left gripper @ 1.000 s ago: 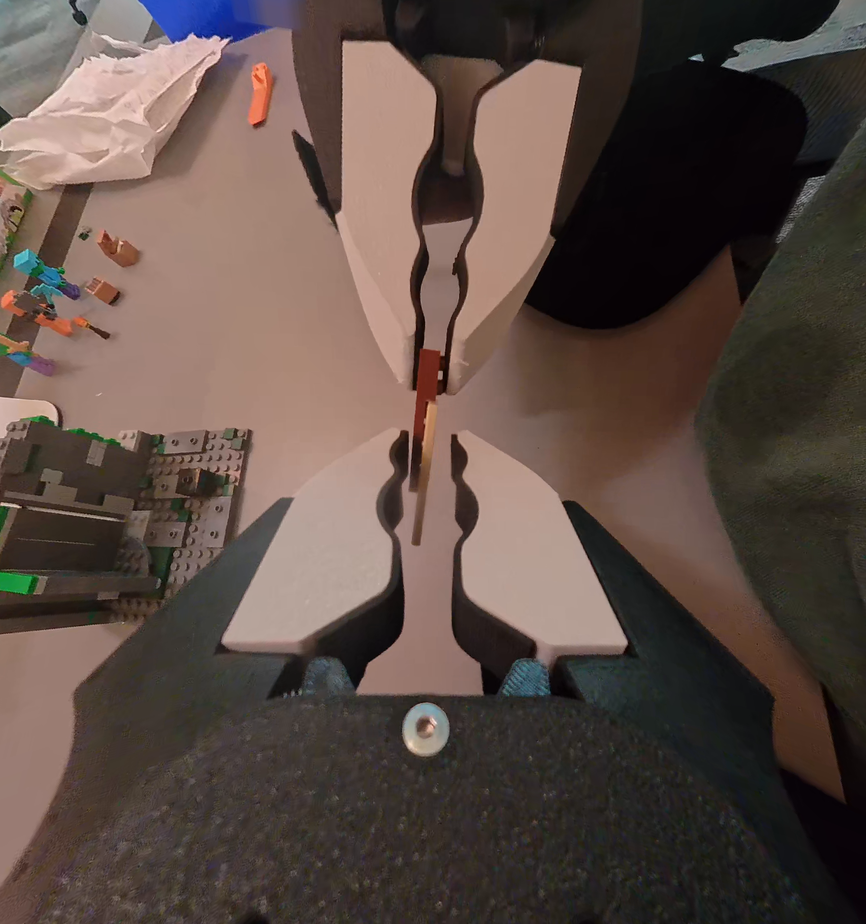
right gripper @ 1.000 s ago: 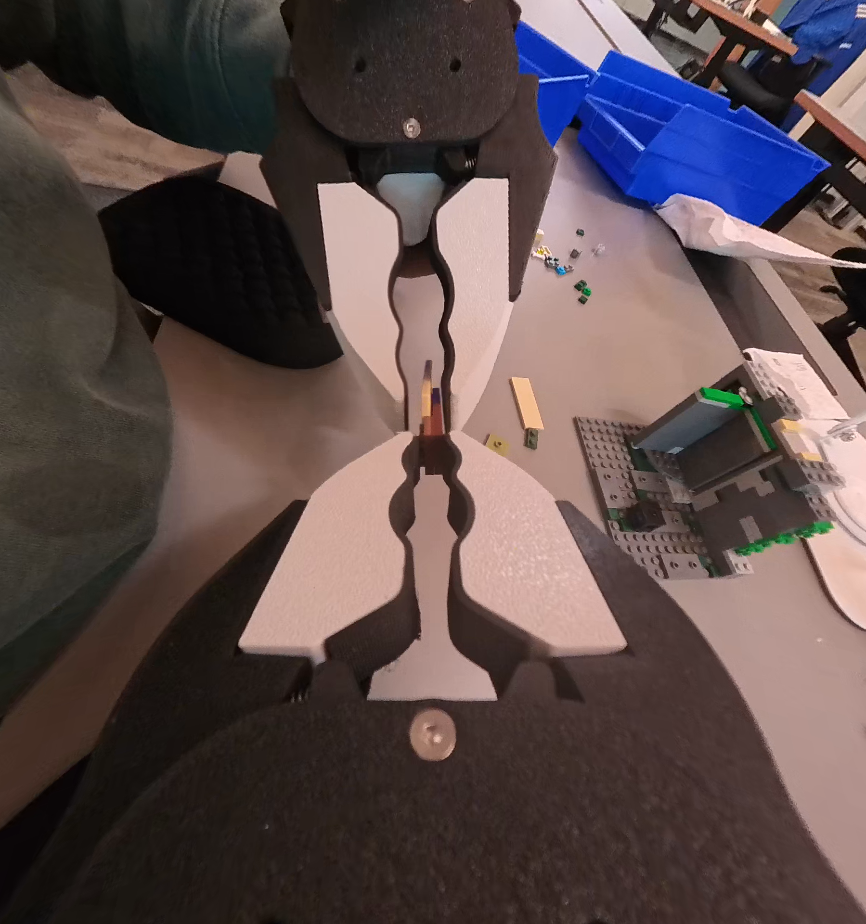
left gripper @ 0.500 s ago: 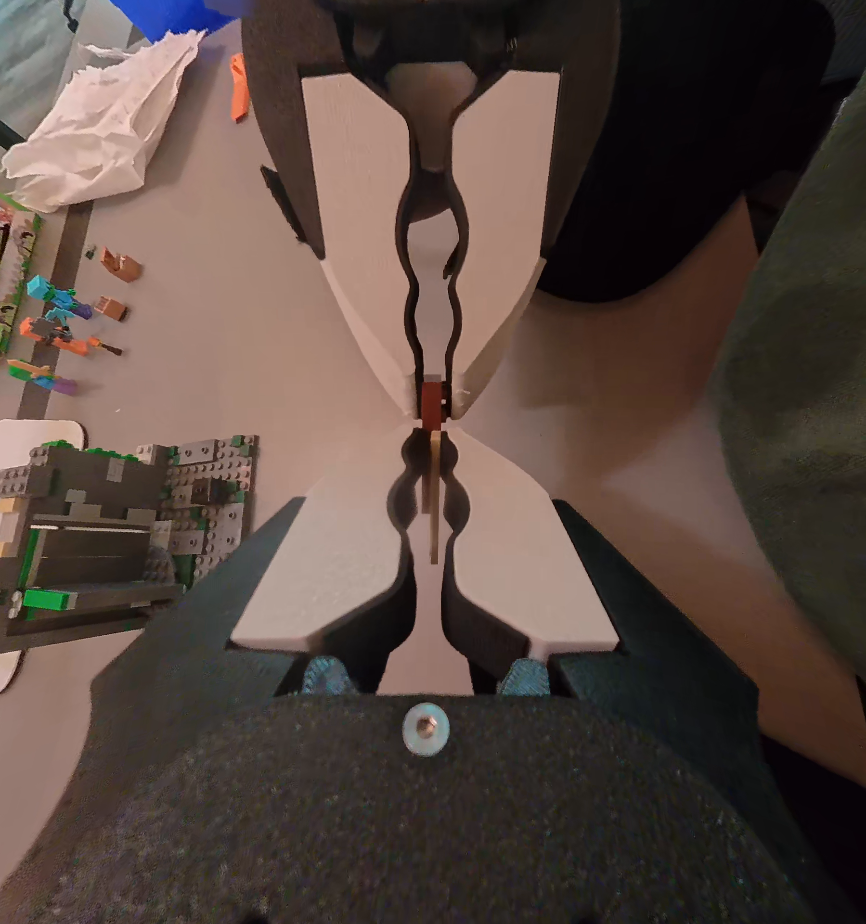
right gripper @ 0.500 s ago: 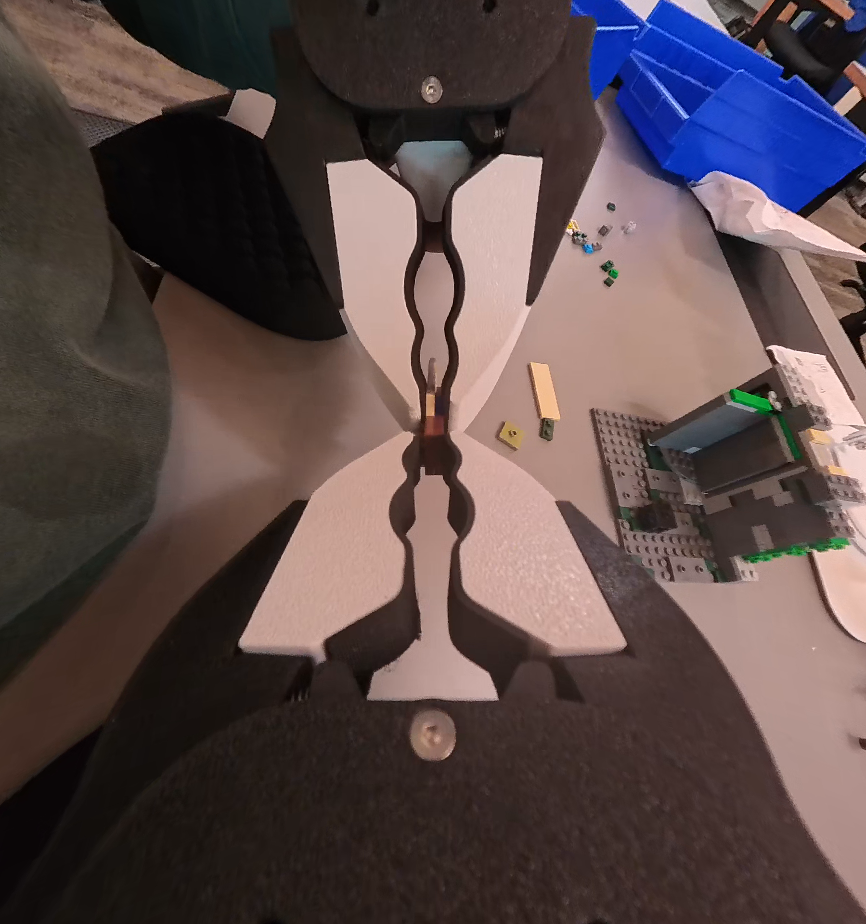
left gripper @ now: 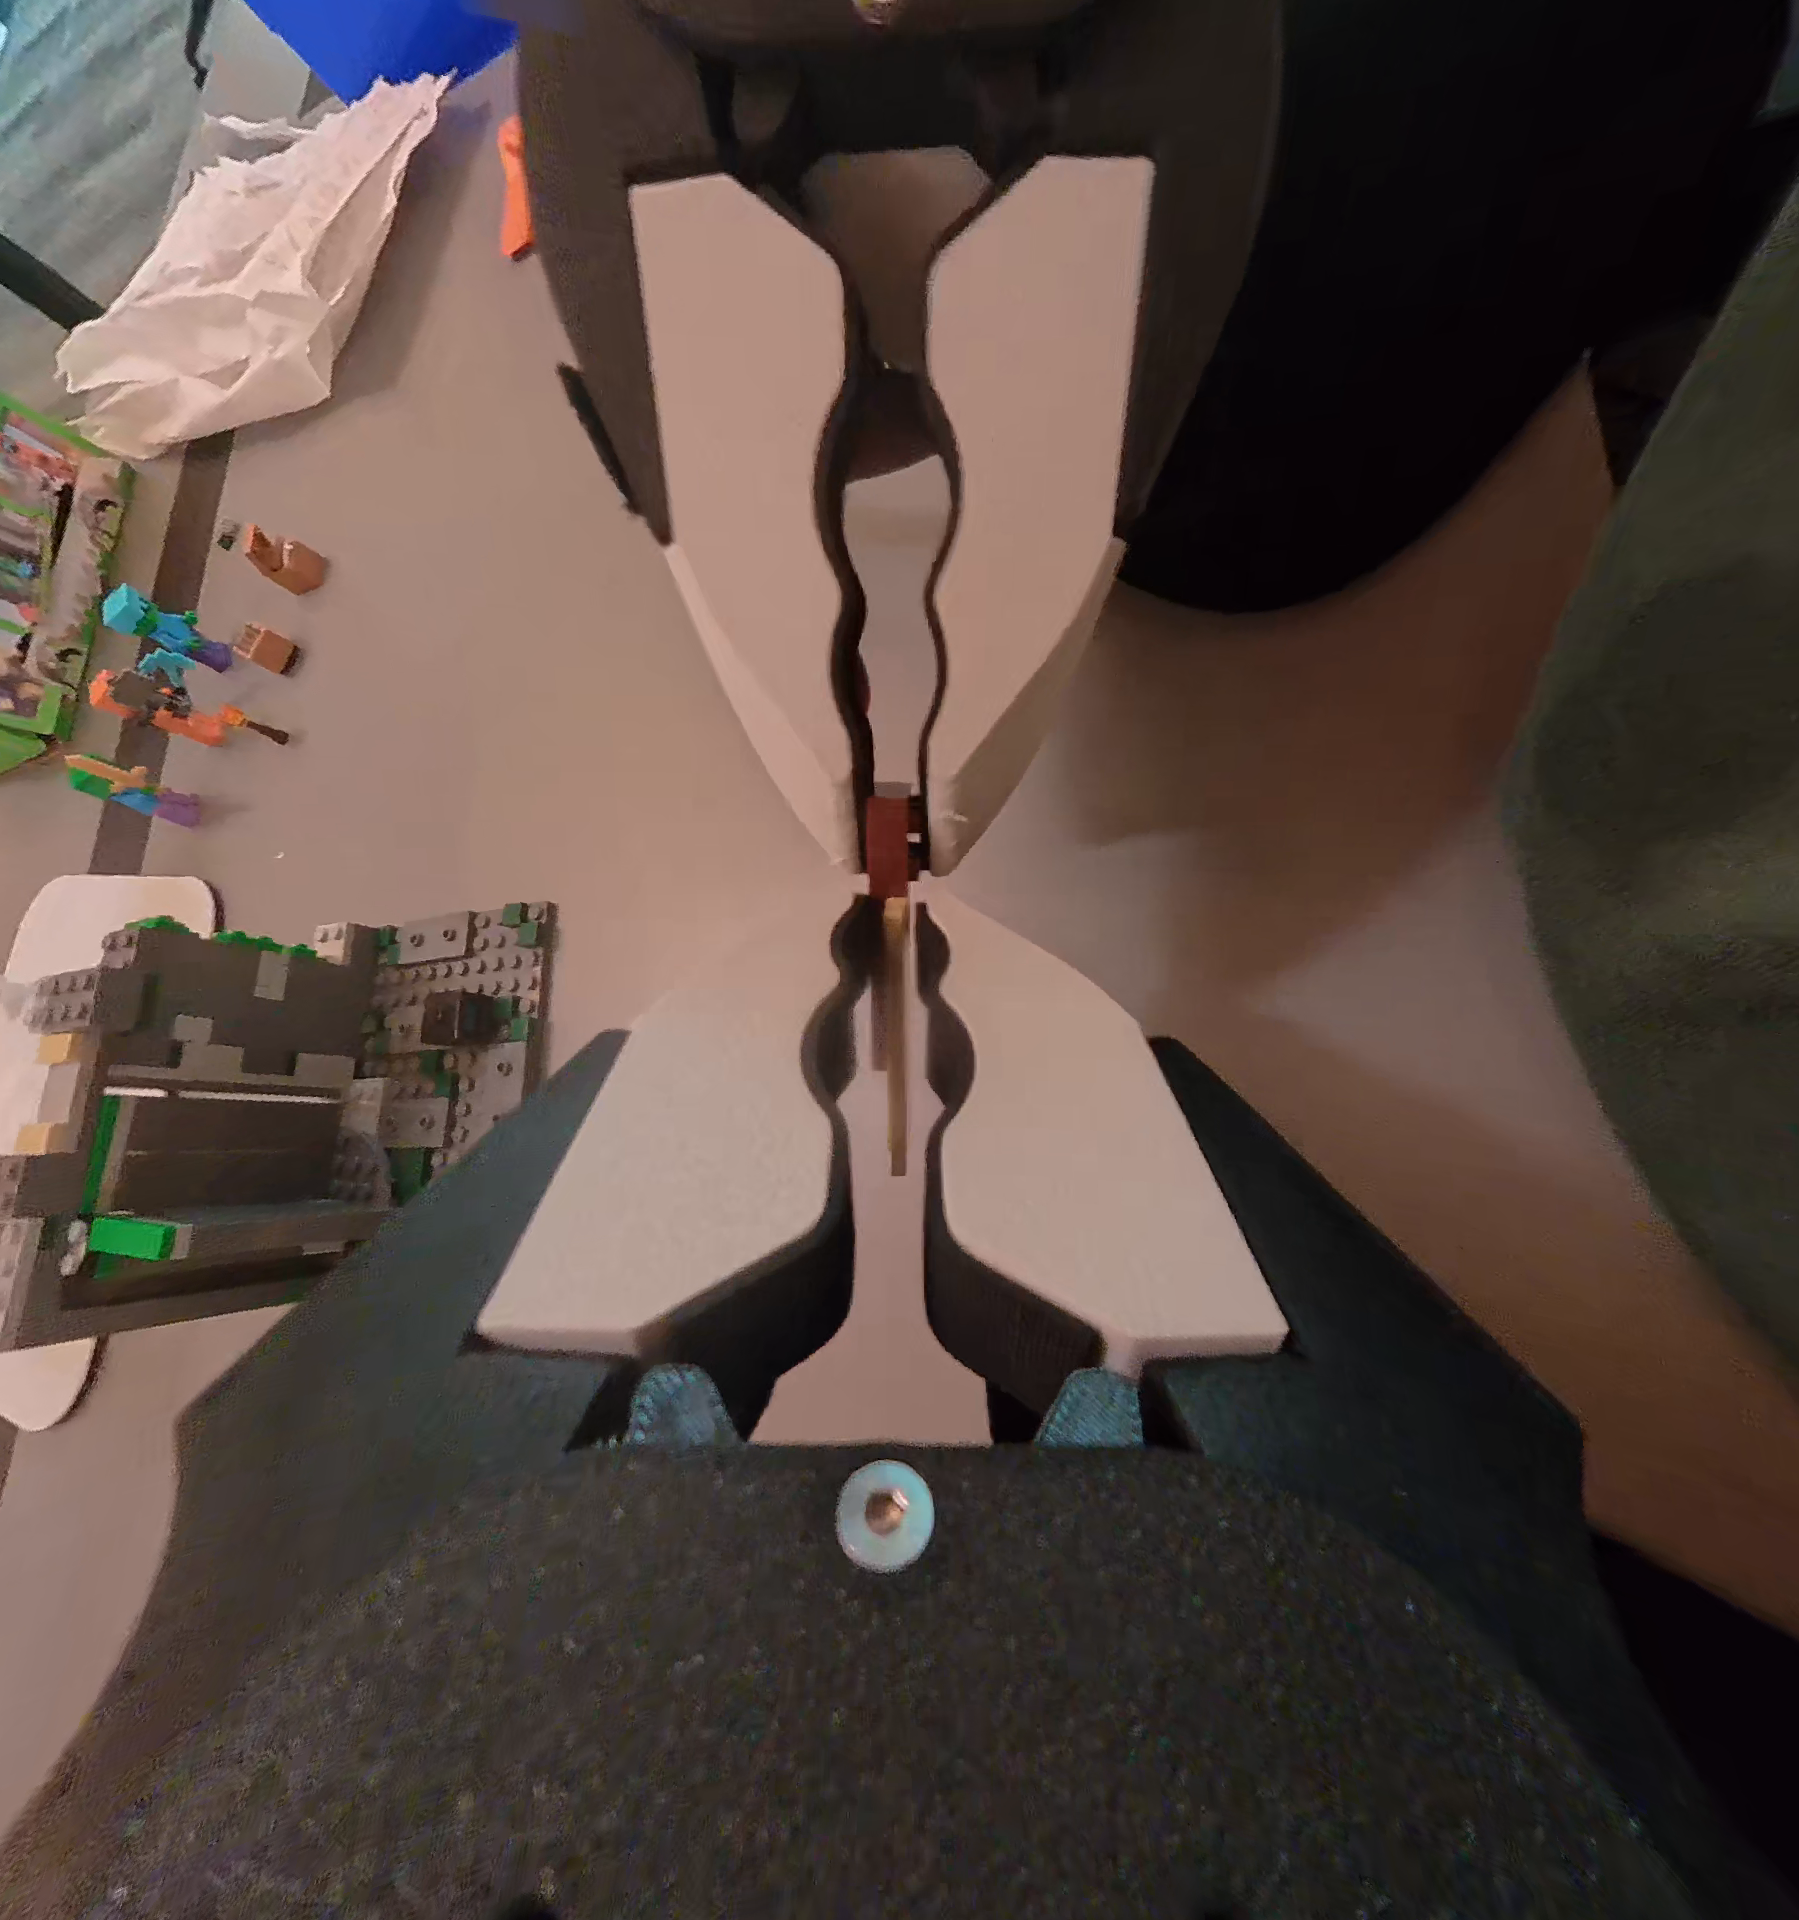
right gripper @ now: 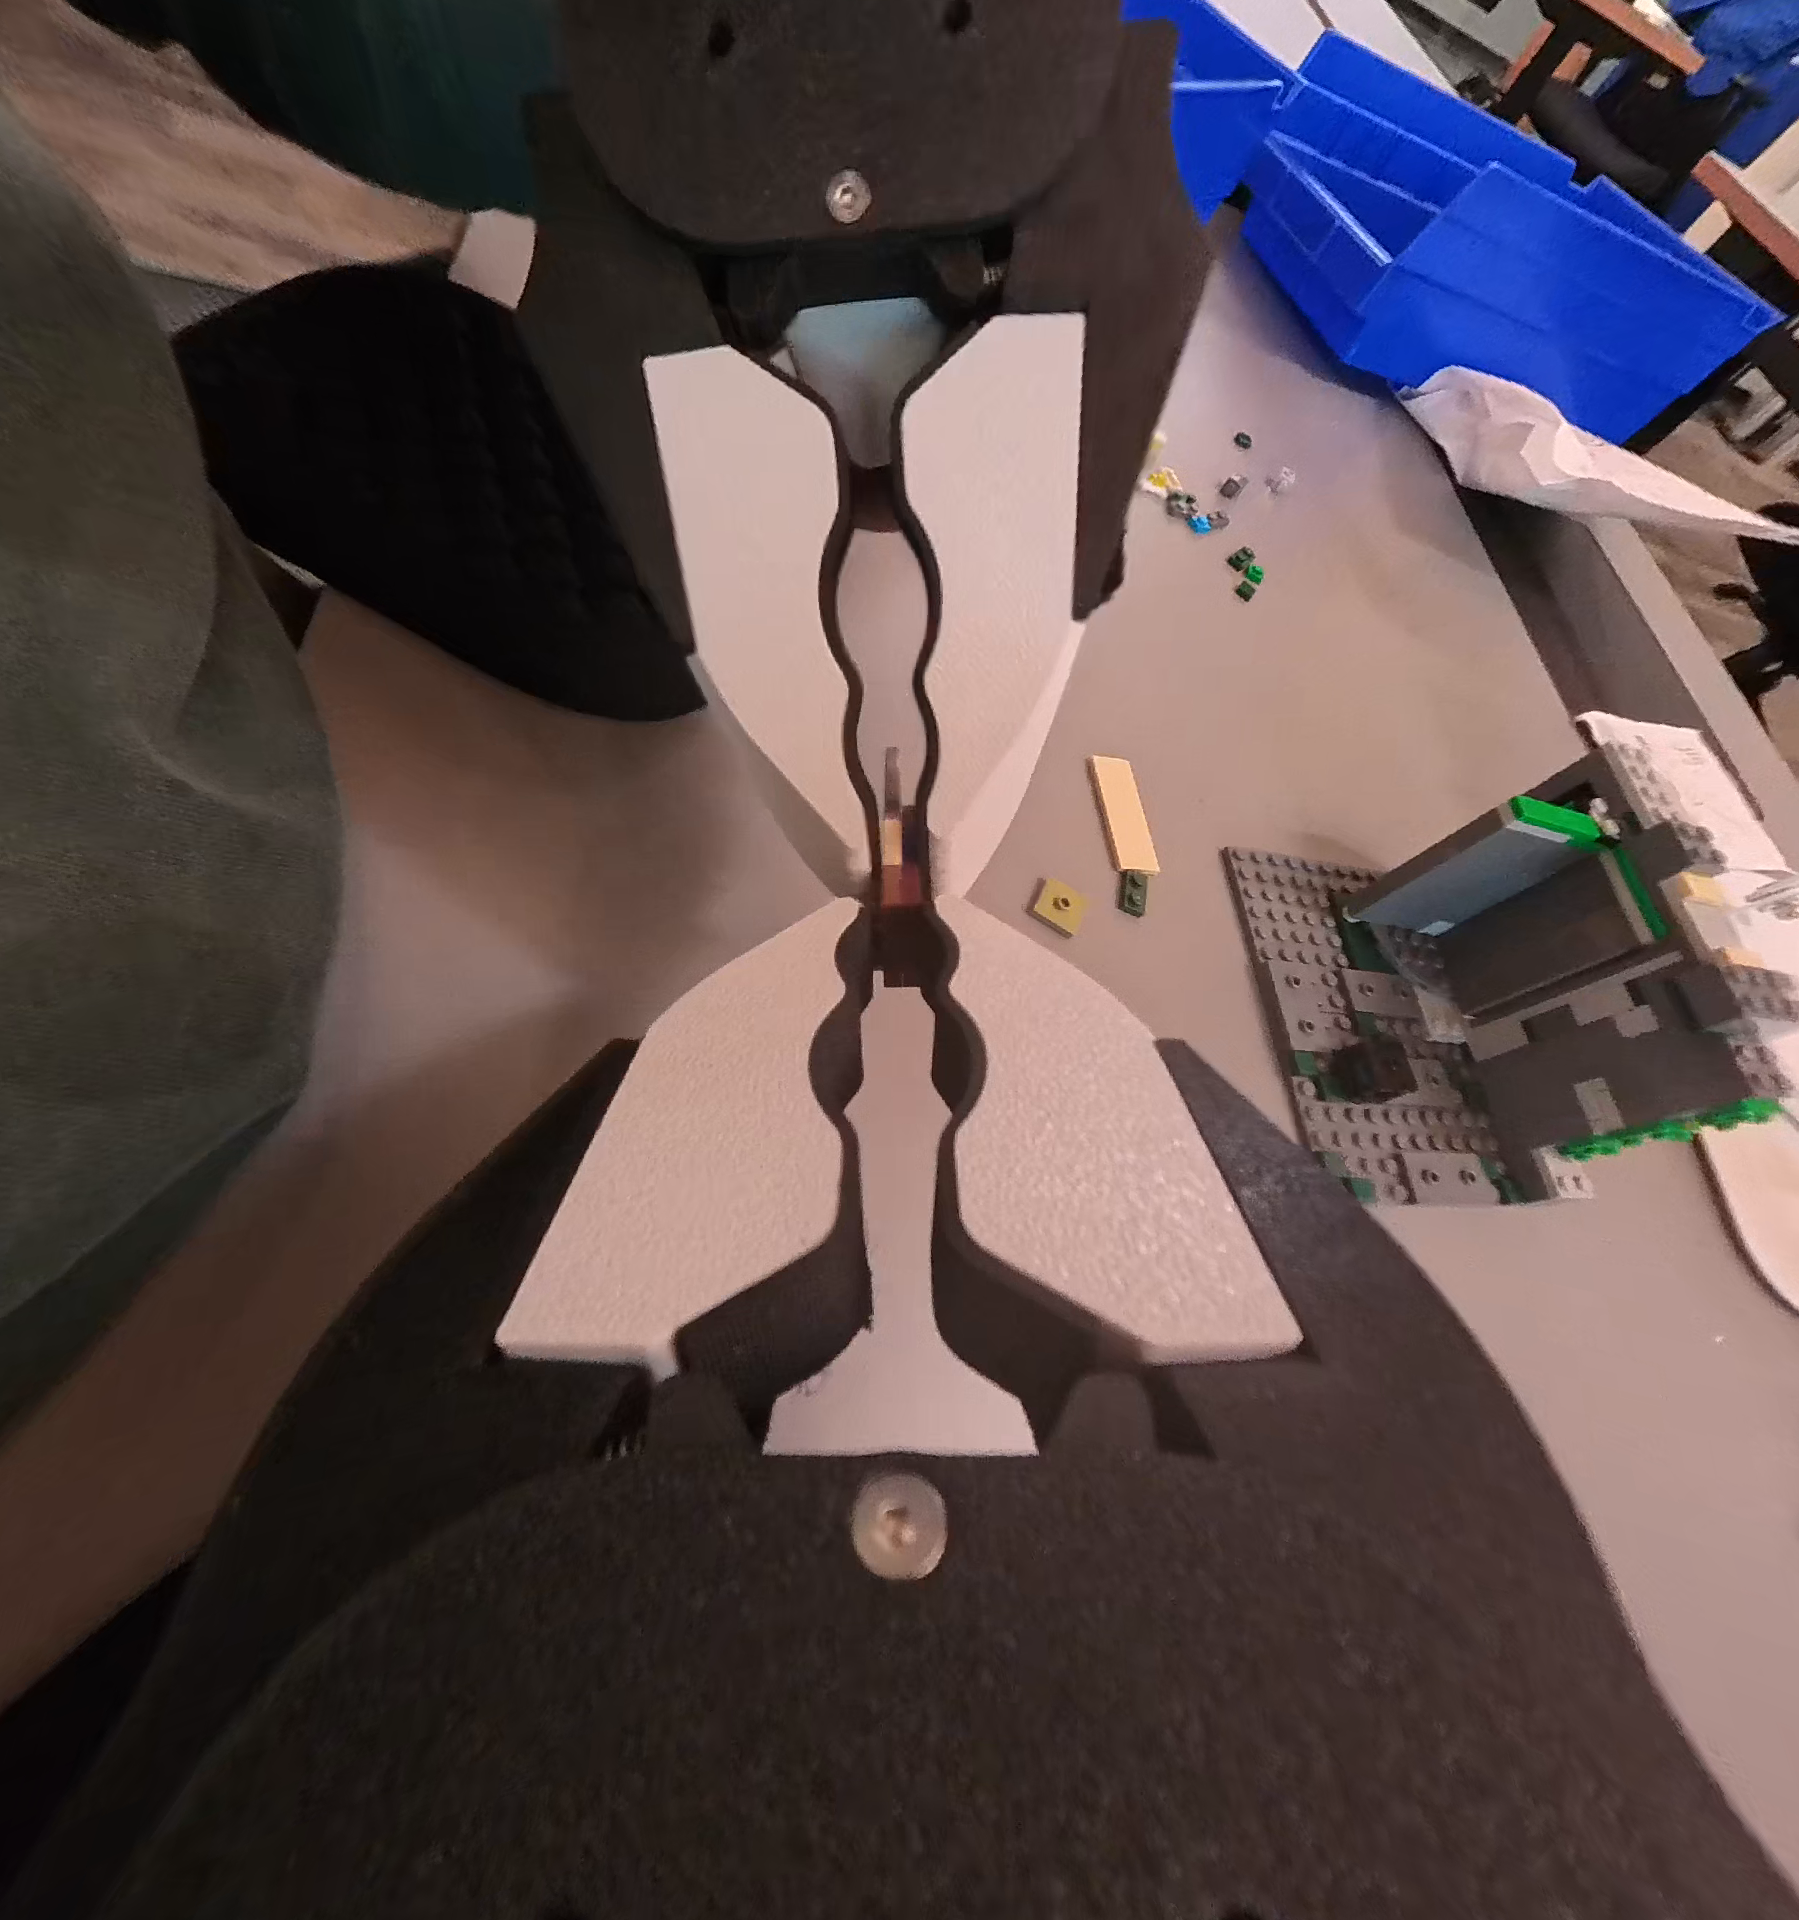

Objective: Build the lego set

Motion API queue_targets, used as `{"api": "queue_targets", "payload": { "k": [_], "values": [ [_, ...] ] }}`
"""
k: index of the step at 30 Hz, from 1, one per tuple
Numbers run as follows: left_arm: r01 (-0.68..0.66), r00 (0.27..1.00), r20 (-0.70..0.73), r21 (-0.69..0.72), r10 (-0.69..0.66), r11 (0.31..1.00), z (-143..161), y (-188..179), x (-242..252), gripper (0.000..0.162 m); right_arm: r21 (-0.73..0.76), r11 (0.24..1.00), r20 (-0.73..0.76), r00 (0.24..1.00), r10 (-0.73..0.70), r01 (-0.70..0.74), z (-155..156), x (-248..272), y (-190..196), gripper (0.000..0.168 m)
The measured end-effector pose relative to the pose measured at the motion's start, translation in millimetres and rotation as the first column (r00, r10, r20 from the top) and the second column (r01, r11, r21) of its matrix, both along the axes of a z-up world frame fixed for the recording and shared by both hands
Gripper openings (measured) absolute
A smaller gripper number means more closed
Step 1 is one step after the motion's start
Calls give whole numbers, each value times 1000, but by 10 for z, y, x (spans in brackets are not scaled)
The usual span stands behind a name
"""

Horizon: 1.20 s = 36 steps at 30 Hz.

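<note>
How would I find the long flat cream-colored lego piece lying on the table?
Start at the big grey studded lego baseplate with the half-built dark grey building on it. Just beyond its far left corner lies the long flat cream-coloured lego tile. It is smooth, studless and far longer than the small olive square plate and tiny green piece beside it.

Workroom or lab, grey table, blue storage bins
</note>
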<state>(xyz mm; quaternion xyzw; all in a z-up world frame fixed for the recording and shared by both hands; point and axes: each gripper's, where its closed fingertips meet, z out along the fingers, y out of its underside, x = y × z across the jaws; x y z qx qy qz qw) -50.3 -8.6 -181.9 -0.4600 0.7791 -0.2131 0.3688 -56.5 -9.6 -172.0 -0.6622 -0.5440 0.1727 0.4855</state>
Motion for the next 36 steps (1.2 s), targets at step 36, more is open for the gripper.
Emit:
{"api": "queue_targets", "payload": {
  "k": [36],
  "values": [
    [62,946,201,-882,256,467,355,108,-4,10,-566,788,-569,807,-159,-243,322,306,230,18]
  ]
}}
